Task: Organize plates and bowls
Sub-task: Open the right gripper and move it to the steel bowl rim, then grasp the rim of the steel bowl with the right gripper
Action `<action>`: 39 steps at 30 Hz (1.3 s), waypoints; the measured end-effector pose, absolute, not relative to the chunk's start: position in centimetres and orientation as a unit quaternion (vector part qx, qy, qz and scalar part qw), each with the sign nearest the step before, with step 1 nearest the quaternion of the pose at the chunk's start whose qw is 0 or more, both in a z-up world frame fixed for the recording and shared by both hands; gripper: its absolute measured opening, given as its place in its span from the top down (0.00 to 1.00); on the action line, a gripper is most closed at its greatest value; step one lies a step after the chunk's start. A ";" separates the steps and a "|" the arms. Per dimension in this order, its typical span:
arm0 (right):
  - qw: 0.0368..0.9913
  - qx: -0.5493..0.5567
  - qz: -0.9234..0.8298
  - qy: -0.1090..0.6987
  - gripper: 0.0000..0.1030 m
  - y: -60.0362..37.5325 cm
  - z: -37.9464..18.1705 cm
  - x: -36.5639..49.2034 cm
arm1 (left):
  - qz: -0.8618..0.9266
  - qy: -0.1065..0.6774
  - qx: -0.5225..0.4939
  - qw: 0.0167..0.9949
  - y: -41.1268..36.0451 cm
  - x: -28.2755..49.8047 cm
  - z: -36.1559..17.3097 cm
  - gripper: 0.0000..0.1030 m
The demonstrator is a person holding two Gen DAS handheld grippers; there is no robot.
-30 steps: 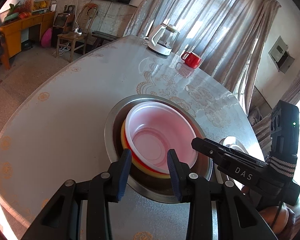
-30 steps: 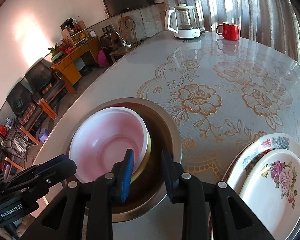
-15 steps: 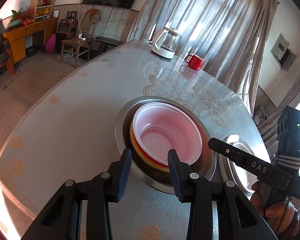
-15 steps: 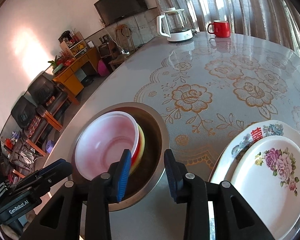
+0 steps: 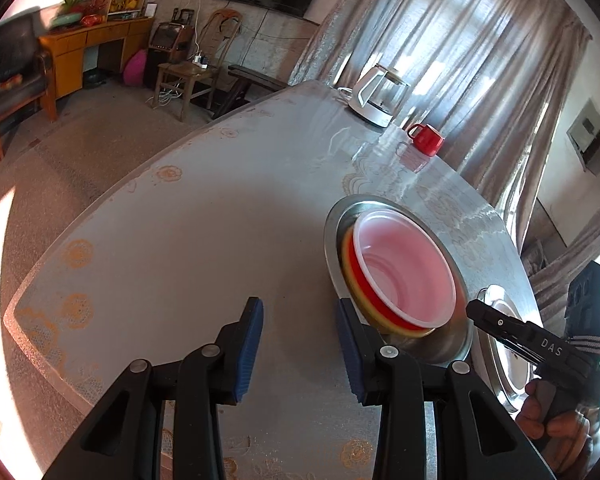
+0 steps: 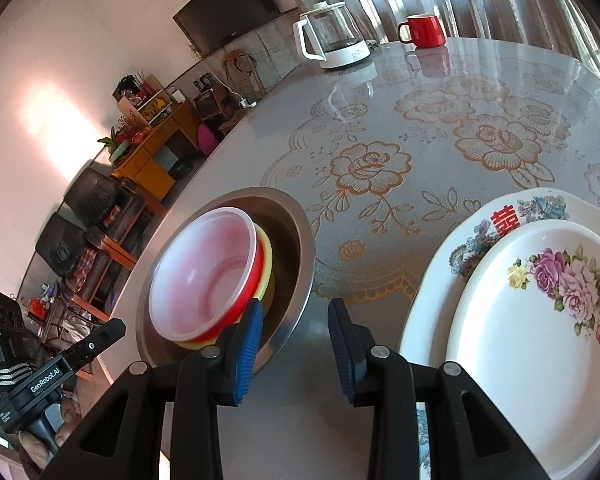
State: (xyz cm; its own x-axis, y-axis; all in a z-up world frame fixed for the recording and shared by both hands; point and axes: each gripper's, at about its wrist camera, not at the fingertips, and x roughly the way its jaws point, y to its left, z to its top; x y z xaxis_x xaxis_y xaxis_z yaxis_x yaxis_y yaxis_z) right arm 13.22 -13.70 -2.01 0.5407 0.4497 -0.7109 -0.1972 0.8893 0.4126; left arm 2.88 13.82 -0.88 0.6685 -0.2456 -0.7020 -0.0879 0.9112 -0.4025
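Bowls: pink bowl (image 6: 204, 276) nested on red and yellow ones inside the steel basin (image 6: 296, 248); plates (image 6: 536, 320) stacked just beside it. Left gripper (image 5: 300, 344) and right gripper (image 6: 296, 340), both now drawn back off the stack, stand narrowly parted and empty; sorting looks finished.

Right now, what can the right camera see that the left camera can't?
Only the right view shows the flowered plates' faces, a smaller one stacked on a bigger. Only the left view shows the wooden stool on the floor. Both show the stacked bowls in the steel basin, the kettle, the red mug and the TV.
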 end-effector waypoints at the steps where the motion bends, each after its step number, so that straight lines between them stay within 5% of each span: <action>1: 0.866 0.144 0.189 0.441 0.67 -13.7 -2.0 13.1 | -0.045 0.405 -0.206 0.890 13.8 3.0 -1.0 0.63; 31: 0.864 0.114 0.169 0.461 0.68 -12.6 -3.2 15.8 | -0.074 0.436 -0.199 0.874 12.6 8.3 -2.8 0.63; 39: 0.868 0.097 0.174 0.456 0.77 -12.3 -3.3 16.2 | -0.098 0.421 -0.182 0.883 12.2 8.2 -2.7 0.67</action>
